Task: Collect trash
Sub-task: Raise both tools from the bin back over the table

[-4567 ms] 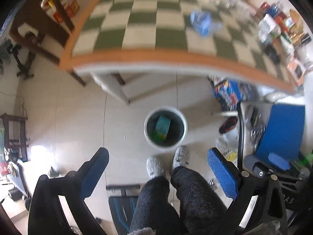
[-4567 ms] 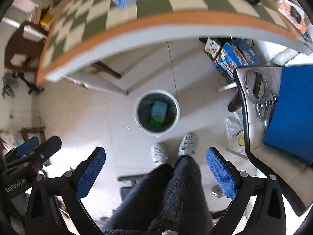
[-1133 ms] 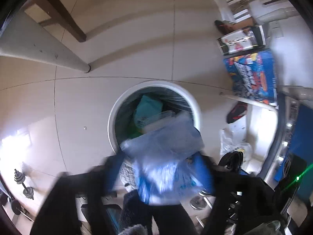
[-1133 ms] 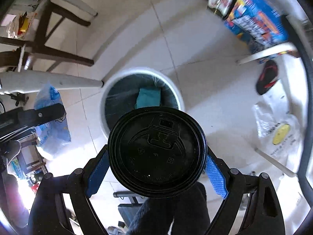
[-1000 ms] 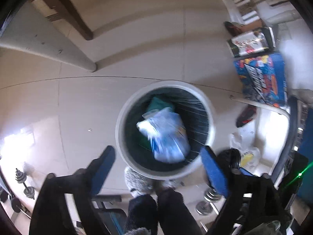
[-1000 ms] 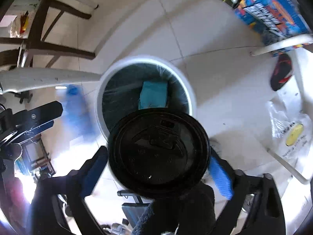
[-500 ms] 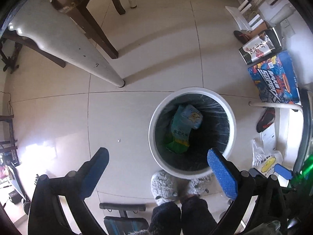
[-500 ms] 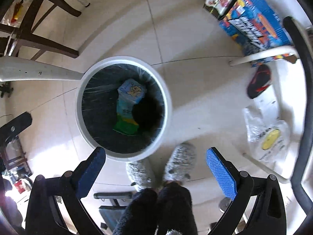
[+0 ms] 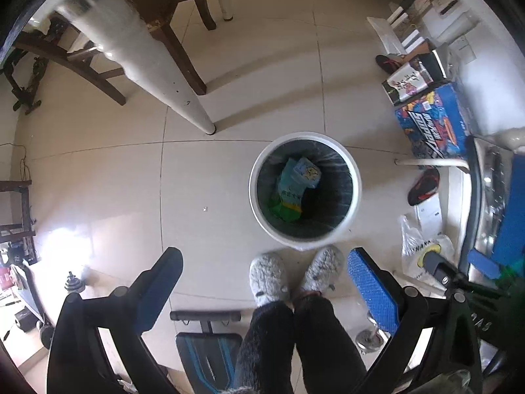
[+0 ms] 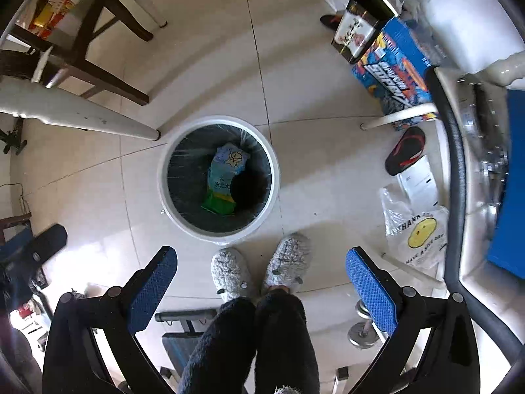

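White bin (image 9: 356, 193) w/ black liner; blue-green packet (image 10: 226, 177); blue-padded tongs (image 9: 265, 282); grey slippers (image 10: 229, 274).

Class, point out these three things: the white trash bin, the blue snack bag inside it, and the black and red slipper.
white trash bin (image 10: 275, 177), right wrist view, right rim.
blue snack bag (image 10: 226, 167), right wrist view, bag's middle.
black and red slipper (image 10: 406, 151), right wrist view, strap.

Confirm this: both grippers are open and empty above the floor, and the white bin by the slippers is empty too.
One thing is wrong: the white bin is not empty. The right wrist view shows a blue and green packet and a dark round object beside it inside the bin. The rest holds: the left gripper and the right gripper are open and hold nothing, and the bin stands just ahead of the slippers.
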